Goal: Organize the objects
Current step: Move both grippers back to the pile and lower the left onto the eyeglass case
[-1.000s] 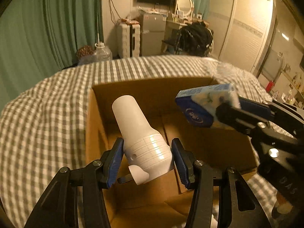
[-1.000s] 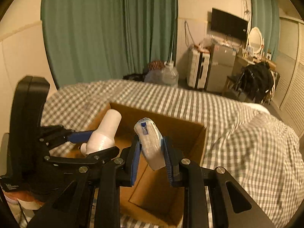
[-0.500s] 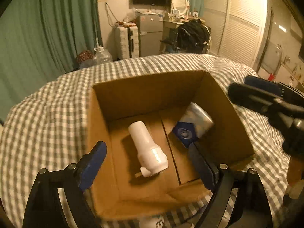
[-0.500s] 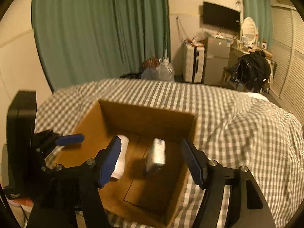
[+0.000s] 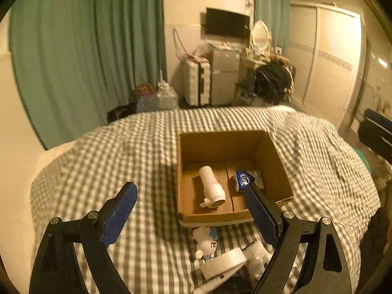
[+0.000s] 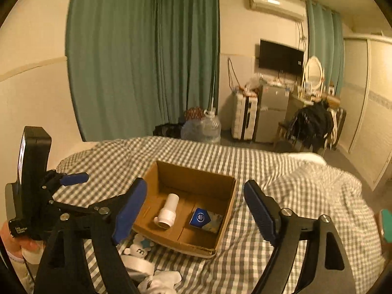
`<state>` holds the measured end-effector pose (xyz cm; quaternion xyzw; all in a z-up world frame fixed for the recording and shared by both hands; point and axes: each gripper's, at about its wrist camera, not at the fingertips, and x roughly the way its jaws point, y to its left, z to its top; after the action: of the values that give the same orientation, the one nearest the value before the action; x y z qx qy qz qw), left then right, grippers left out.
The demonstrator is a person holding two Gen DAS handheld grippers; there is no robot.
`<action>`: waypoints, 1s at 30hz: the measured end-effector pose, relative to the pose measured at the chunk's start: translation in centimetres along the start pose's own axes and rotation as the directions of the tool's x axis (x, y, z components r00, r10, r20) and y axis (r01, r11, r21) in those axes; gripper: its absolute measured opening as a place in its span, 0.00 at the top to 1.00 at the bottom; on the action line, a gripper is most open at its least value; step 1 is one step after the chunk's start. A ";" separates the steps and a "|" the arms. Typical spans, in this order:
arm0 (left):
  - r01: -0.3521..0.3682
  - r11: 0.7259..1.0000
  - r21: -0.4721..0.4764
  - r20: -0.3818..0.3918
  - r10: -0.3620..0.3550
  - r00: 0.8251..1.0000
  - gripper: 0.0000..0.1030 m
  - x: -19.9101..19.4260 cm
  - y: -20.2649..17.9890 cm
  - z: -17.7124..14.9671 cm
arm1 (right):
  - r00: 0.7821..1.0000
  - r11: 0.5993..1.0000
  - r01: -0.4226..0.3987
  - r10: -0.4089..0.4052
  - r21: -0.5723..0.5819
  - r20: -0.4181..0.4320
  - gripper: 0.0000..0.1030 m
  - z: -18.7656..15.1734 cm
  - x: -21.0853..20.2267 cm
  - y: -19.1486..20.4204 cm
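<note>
Both claws empty after drop; next pick pending

Left claw (image 5: 189, 209) stands wide, jaws just opened, nothing between them. In the cardboard box (image 5: 221, 142) on the bed (image 5: 110, 161), the white bottle (image 5: 212, 188) lies on its side at left, the blue packet (image 5: 242, 180) beside it at right. Right claw (image 6: 194, 210) likewise wide, jaws just opened, nothing between them. Judged: deposit step complete. Next move calls for reaching the loose white items (image 5: 224, 257) heaped just in front of the box
</note>
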<state>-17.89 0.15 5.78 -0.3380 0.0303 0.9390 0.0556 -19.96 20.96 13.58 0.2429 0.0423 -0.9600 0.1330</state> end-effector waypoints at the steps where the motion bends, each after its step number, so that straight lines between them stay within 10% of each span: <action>1: -0.005 1.000 -0.007 0.012 0.005 1.000 0.05 -1.1 0.2 -0.2 | 1.000 1.000 0.001 -0.001 -0.014 0.011 0.19 0.2 -1.2 0.4; 14: -0.053 0.999 -0.003 0.124 0.053 0.991 0.00 -10.0 -2.5 -5.9 | 0.990 0.994 0.042 -0.029 -0.098 0.137 0.07 -1.8 -14.2 3.9; 30: -0.041 0.998 -0.057 -0.137 0.033 0.990 0.00 0.7 -4.8 -19.1 | 0.989 1.000 -0.003 -0.001 -0.027 -0.150 0.07 -13.9 -2.3 3.4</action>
<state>-5.78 3.16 -9.41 -0.4021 0.0123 0.9151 0.0260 -10.76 20.29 2.44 0.3126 0.0649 -0.9382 0.1333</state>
